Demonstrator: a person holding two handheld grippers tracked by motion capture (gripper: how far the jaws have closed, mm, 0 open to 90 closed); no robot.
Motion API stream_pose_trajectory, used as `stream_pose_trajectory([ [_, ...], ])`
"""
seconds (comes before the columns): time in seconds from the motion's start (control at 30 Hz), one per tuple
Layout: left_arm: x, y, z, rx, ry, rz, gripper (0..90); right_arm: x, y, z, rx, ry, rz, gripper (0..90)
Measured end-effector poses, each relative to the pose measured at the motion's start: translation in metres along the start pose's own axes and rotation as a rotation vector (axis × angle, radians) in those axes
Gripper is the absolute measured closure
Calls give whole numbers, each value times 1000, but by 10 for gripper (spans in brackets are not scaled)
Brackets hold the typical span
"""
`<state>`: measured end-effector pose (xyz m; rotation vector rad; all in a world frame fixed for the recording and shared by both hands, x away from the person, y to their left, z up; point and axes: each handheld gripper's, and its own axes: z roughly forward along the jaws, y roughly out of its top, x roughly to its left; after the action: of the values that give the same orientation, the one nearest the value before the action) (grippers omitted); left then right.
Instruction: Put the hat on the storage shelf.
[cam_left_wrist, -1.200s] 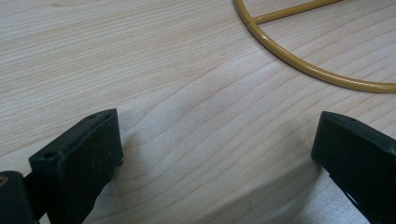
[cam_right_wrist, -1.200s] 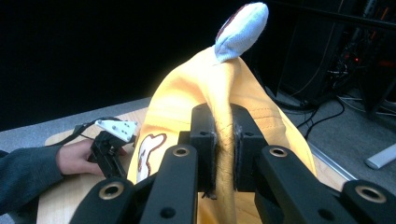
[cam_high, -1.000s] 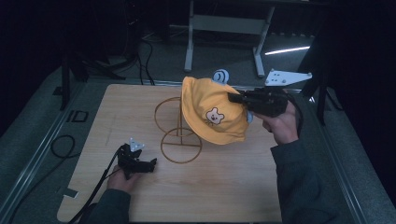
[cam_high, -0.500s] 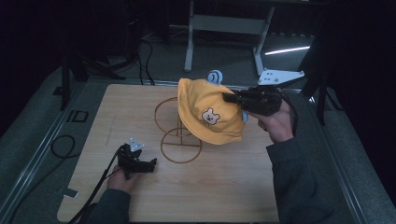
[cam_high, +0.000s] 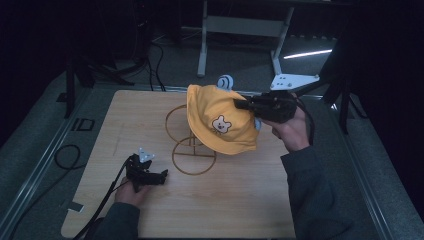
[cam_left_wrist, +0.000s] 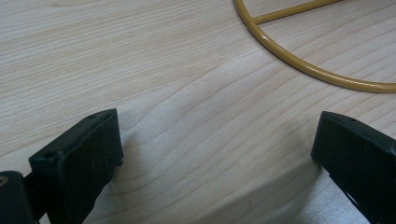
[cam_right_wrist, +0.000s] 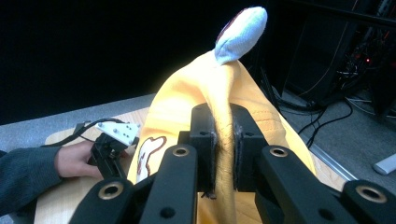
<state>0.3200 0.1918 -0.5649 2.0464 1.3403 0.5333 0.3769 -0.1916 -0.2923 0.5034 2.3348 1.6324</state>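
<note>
1. Now the right hand-held gripper (cam_high: 240, 105) stays clamped on a fold of the yellow bear hat (cam_high: 220, 120); compared with a second ago, the hat has shifted left, hanging over the gold wire stand (cam_high: 192, 150).
2. Left hand-held gripper (cam_high: 162, 175) rests unmoved on the bench (cam_high: 240, 200), jaws apart, holding nothing.

Hat (cam_high: 220, 120) raised above wire stand (cam_high: 192, 142), mid-surface (cam_high: 240, 200), pinched at its right side by right gripper (cam_high: 240, 105). Left gripper (cam_high: 162, 175) resting on surface, near-left of stand, well apart from hat. Metal frame (cam_high: 240, 25) on floor behind surface.
</note>
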Motion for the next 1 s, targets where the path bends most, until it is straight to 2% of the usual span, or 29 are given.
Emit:
stream_pose_trajectory([
  [0.43, 0, 0, 0, 0, 0, 0, 19, 0, 5, 13, 11, -6, -6, 814],
  [1.0, 0, 0, 0, 0, 0, 0, 19, 5, 21, 41, 23, 27, -21, 811],
])
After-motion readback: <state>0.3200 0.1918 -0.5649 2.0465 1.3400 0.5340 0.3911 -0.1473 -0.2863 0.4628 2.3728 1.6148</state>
